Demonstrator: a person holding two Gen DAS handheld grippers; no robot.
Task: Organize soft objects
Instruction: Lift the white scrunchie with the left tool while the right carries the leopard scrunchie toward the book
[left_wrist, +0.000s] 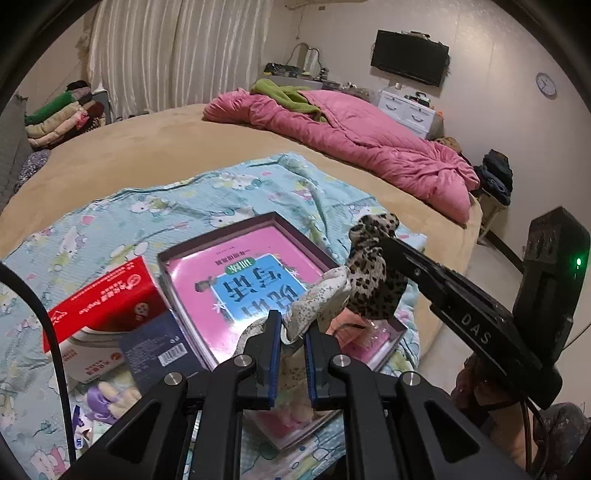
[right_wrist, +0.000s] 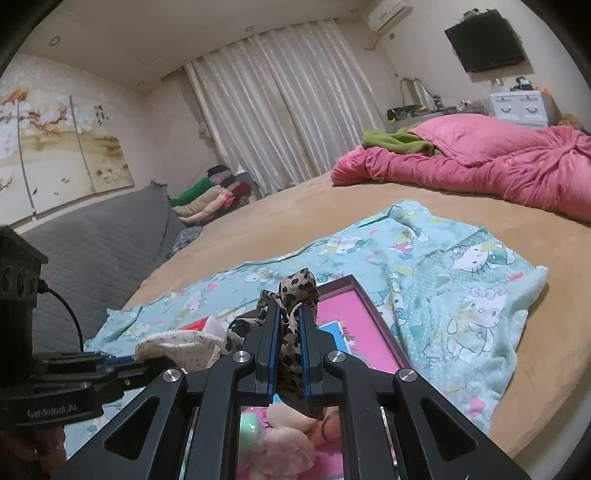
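My left gripper (left_wrist: 293, 321) is shut on a white speckled cloth (left_wrist: 317, 302), held up over a shallow purple-rimmed box (left_wrist: 207, 240) with a pink sheet inside. From the right, my right gripper (left_wrist: 382, 243) is shut on a leopard-print cloth (left_wrist: 373, 280) that touches the white one. In the right wrist view the leopard-print cloth (right_wrist: 295, 295) runs between the fingers of my right gripper (right_wrist: 290, 314), and the left gripper (right_wrist: 147, 360) holds the white cloth (right_wrist: 177, 345) at the left. Pink plush pieces (right_wrist: 291, 435) lie below.
A light blue cartoon blanket (left_wrist: 122, 218) covers the near part of the tan bed (left_wrist: 147, 147). A red box (left_wrist: 107, 299), a dark blue box (left_wrist: 155, 350) and a purple-and-cream plush (left_wrist: 107, 400) lie left of the shallow box. A pink quilt (left_wrist: 369, 147) is heaped at the far side.
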